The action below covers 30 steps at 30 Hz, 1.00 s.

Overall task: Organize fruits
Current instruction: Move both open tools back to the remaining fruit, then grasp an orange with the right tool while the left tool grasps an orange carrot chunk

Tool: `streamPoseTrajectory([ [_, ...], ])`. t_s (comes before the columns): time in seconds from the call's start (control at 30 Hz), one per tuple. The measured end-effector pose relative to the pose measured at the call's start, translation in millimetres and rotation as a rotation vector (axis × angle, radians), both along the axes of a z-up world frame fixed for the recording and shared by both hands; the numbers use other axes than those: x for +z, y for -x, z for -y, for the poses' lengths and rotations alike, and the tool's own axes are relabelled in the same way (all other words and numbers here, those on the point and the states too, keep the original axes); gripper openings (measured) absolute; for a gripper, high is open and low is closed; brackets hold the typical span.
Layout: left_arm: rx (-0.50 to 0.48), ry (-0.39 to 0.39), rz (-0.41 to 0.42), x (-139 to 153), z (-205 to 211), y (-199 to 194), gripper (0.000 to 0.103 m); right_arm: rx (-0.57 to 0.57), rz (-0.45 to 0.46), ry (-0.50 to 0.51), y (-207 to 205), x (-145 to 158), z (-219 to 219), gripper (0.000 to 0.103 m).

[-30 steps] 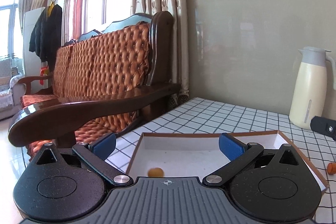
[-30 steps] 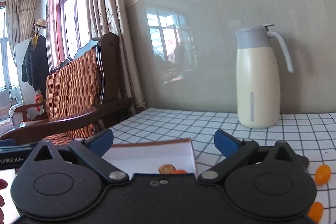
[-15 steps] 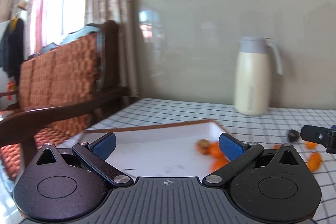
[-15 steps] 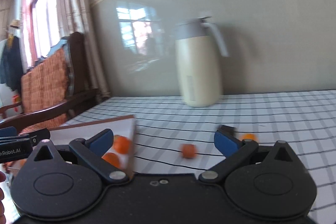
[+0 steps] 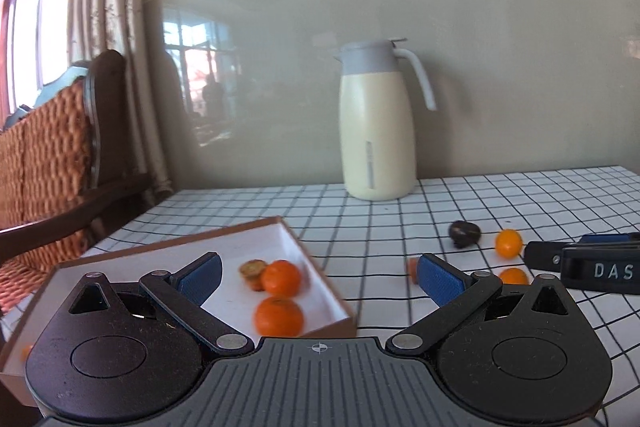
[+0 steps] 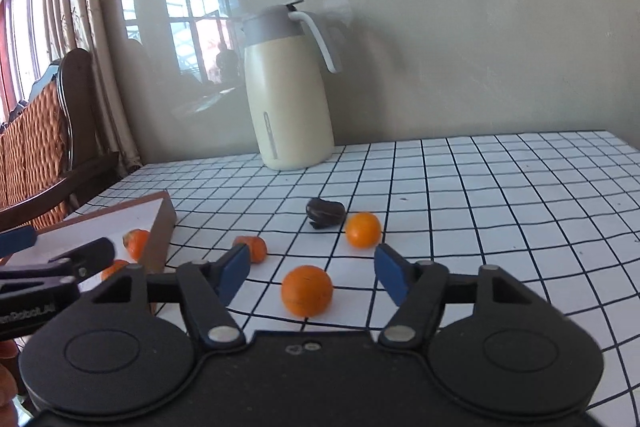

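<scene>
Oranges on worktop (image 6: 500,195): three (image 6: 307,290), loose
Box (image 5: 304,255): three oranges (image 5: 279,315)
Right tool (image 6: 311,273): closing, around orange, not touching
Left tool (image 5: 318,273): released, wide

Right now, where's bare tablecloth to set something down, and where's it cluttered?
Free: the checked tablecloth right of the thermos jug, out to the far right edge. Also the strip between jug and box. Crowded: near the box corner, where three orange fruits and a dark fruit lie, one between the closing right gripper jaws, untouched.
</scene>
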State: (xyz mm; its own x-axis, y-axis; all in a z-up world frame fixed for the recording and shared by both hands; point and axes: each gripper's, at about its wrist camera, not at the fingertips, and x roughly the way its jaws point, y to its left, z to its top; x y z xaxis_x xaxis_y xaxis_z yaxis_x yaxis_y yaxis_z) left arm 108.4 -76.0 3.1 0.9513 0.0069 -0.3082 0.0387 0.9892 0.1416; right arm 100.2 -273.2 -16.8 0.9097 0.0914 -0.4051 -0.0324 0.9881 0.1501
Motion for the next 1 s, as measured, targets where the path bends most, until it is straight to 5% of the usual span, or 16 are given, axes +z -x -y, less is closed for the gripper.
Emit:
streamPoseTrajectory([
  [0.4, -0.025, -0.083, -0.035, -13, 25, -22, 0.100, 0.006, -0.063, -0.024, -20, -17, -6, 0.045],
  [0.77, -0.019, -0.093, -0.069, -23, 28, -36, 0.099, -0.011, -0.130, -0.025, -38, -33, -12, 0.029],
  [1.0, -0.041, -0.077, -0.091, -27, 36, -45, 0.098, -0.059, -0.112, -0.003, -36, -32, 1, 0.028],
])
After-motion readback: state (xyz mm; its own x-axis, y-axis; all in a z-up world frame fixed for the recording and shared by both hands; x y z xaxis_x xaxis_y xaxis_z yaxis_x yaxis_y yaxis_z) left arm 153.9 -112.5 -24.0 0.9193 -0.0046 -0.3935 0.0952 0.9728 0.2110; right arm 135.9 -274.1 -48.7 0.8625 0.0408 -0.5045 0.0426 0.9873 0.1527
